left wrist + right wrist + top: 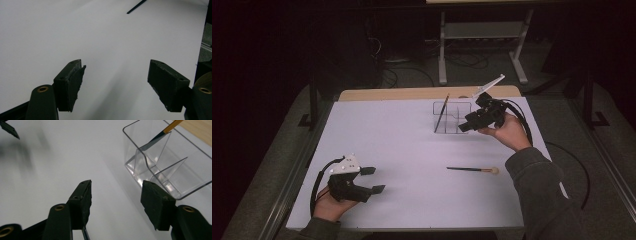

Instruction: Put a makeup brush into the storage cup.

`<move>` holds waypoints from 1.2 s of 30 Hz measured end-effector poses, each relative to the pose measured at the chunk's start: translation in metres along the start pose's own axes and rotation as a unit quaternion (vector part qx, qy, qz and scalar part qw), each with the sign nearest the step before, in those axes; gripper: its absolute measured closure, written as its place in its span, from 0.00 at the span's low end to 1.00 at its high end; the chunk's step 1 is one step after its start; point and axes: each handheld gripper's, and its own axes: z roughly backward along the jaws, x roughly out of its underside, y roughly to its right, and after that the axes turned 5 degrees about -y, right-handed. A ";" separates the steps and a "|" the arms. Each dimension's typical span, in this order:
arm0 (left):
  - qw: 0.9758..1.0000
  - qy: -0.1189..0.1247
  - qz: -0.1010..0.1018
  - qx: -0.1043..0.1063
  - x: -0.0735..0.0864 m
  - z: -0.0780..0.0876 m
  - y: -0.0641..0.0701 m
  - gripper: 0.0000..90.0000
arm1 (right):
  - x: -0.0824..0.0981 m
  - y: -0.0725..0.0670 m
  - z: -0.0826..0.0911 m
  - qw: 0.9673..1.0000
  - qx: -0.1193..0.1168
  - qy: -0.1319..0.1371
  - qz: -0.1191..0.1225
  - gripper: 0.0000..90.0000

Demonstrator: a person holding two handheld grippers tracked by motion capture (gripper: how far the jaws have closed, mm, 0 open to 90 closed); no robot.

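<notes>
A clear plastic organiser [458, 119] with several compartments stands at the back right of the white mat [402, 145]. A thin brush [442, 112] leans upright in its left compartment. A second brush [472, 170] with a pale round end lies flat on the mat, nearer the person. My right gripper [463, 124] is open with nothing between its jaws, just right of the organiser. In the right gripper view the gripper [116, 200] faces the organiser [175, 172] and the leaning brush [160, 135]. My left gripper [379, 179] rests at the front left, open [116, 82] and empty over bare mat.
The wooden table edge [412, 93] runs behind the mat. Cables trail from both grippers. The tip of the lying brush [136, 6] shows far off in the left gripper view. Dark floor and a desk frame [482, 45] lie beyond the table.
</notes>
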 end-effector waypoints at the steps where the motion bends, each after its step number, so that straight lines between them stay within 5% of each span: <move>1: 1.000 0.000 0.000 0.000 0.000 0.000 0.000 0.30 | 0.001 -0.001 -0.001 1.000 0.001 -0.003 0.002 0.46; 36: 1.000 -0.005 -0.007 0.000 -0.002 -0.002 0.002 0.28 | 0.041 -0.016 -0.001 1.000 -0.003 -0.019 0.007 0.39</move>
